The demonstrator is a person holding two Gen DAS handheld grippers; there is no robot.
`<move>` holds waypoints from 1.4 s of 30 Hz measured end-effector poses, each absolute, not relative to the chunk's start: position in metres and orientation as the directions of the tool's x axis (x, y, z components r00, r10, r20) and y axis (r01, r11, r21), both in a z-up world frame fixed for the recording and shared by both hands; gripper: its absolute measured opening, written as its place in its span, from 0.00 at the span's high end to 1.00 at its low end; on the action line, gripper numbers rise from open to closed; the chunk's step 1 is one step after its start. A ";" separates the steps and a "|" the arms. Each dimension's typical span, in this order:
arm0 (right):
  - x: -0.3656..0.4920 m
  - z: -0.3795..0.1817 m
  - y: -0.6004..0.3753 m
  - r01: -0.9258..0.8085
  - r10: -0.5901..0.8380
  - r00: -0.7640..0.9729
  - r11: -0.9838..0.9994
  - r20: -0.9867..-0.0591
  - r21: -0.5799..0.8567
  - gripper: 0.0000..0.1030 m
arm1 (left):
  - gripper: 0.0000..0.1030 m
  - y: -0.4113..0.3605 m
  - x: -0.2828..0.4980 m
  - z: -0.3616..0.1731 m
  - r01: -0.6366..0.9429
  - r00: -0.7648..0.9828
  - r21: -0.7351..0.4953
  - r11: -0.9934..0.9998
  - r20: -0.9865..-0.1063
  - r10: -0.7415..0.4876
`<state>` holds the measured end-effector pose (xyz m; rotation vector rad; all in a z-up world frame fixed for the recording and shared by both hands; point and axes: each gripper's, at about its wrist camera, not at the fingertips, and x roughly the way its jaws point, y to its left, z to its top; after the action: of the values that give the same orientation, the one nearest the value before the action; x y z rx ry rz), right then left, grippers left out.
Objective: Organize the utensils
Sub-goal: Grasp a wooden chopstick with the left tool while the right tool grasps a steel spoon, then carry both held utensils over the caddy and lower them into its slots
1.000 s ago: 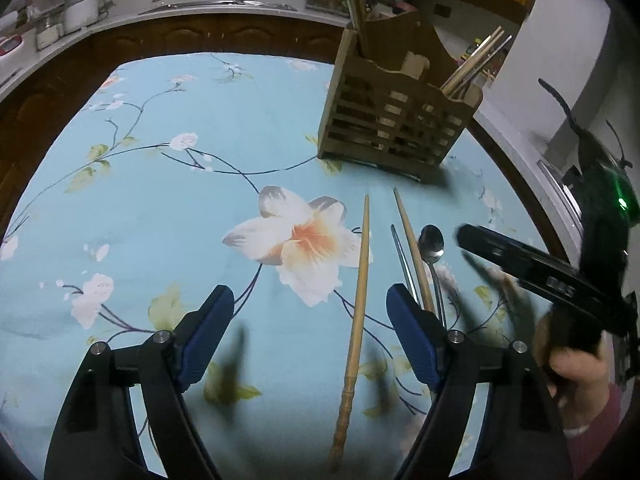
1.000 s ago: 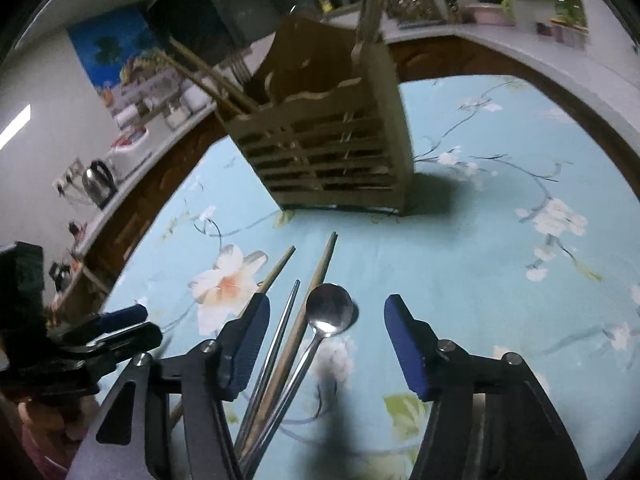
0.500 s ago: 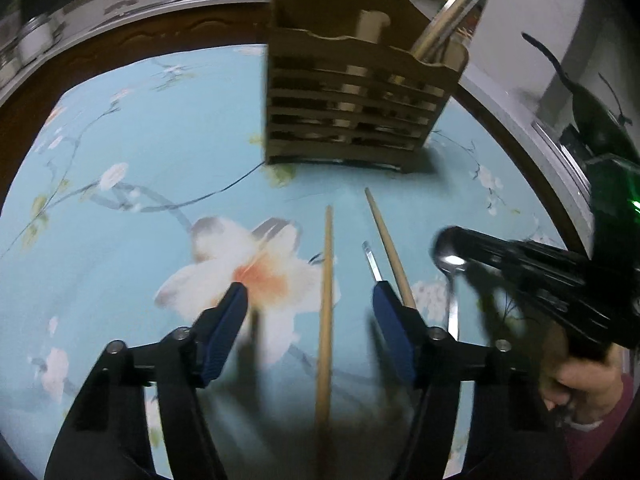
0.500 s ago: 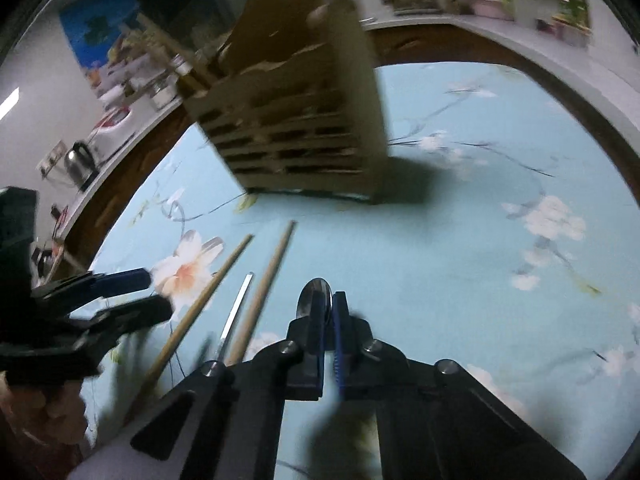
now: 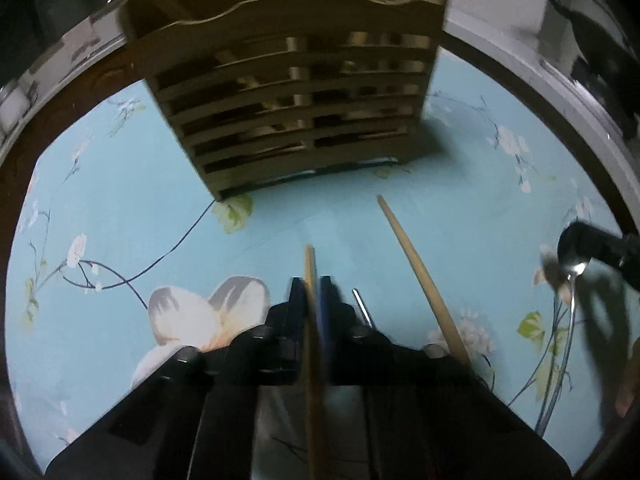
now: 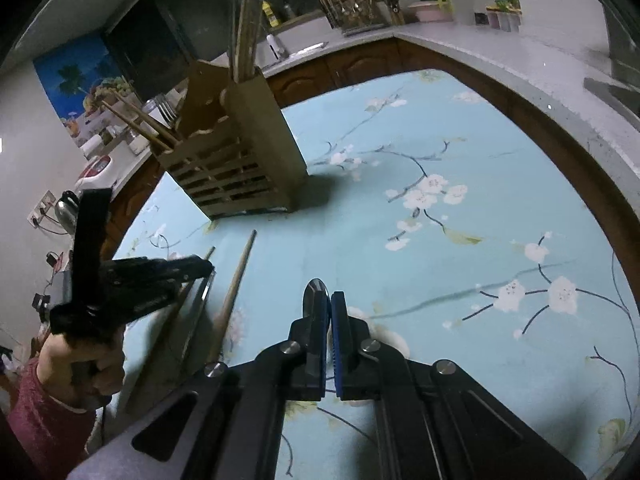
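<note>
My left gripper point(image 5: 311, 286) is shut on a wooden chopstick point(image 5: 309, 264) whose tip sticks out ahead of the jaws, just above the blue flowered cloth. A second wooden chopstick point(image 5: 420, 276) and a thin metal chopstick point(image 5: 361, 312) lie on the cloth to its right. My right gripper point(image 6: 330, 308) is shut on a metal spoon point(image 6: 314, 294); the spoon's bowl pokes out past the fingers. It also shows in the left wrist view point(image 5: 574, 258). The slatted wooden utensil holder point(image 5: 296, 108) stands ahead, with chopsticks in it point(image 6: 244, 32).
The table with the blue flowered cloth point(image 6: 460, 200) has a dark wooden rim. A grey kitchen counter point(image 6: 520, 60) with a dish rack point(image 6: 352, 4) curves behind it. A kettle point(image 6: 66, 204) sits at the far left.
Left gripper closed on the wooden chopstick and moved toward the holder. Right gripper, shut on the spoon since half a second ago, lifted it up and right, away from the other utensils.
</note>
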<state>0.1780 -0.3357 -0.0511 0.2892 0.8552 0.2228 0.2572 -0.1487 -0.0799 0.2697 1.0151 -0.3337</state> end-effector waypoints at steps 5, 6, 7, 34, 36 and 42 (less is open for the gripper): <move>0.174 -0.033 -0.326 -0.109 0.315 0.662 0.938 -0.680 0.329 0.97 | 0.95 -0.132 0.248 -0.071 0.364 0.476 -0.010 0.932 -0.857 -0.195; 0.171 -0.025 -0.324 -0.117 0.315 0.672 0.939 -0.670 0.324 0.97 | 0.95 -0.124 0.243 -0.065 0.350 0.480 -0.048 0.935 -0.848 -0.224; 0.169 -0.021 -0.323 -0.124 0.316 0.680 0.939 -0.661 0.321 0.97 | 0.95 -0.115 0.238 -0.057 0.339 0.486 -0.093 0.936 -0.834 -0.259; 0.126 0.090 -0.283 -0.188 0.218 0.876 0.976 -0.430 0.112 0.97 | 0.96 -0.023 0.140 0.089 0.325 0.701 -0.332 0.886 -0.544 -0.461; 0.127 0.090 -0.281 -0.185 0.211 0.880 0.977 -0.426 0.103 0.97 | 0.96 -0.022 0.139 0.091 0.323 0.705 -0.332 0.886 -0.540 -0.460; 0.128 0.090 -0.280 -0.174 0.193 0.889 0.981 -0.414 0.083 0.97 | 0.96 -0.019 0.139 0.097 0.323 0.719 -0.331 0.887 -0.523 -0.457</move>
<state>0.1277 -0.2795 0.0897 0.0440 0.4348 0.1904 0.1390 -0.0191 0.0974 -0.2226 0.6350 -0.4355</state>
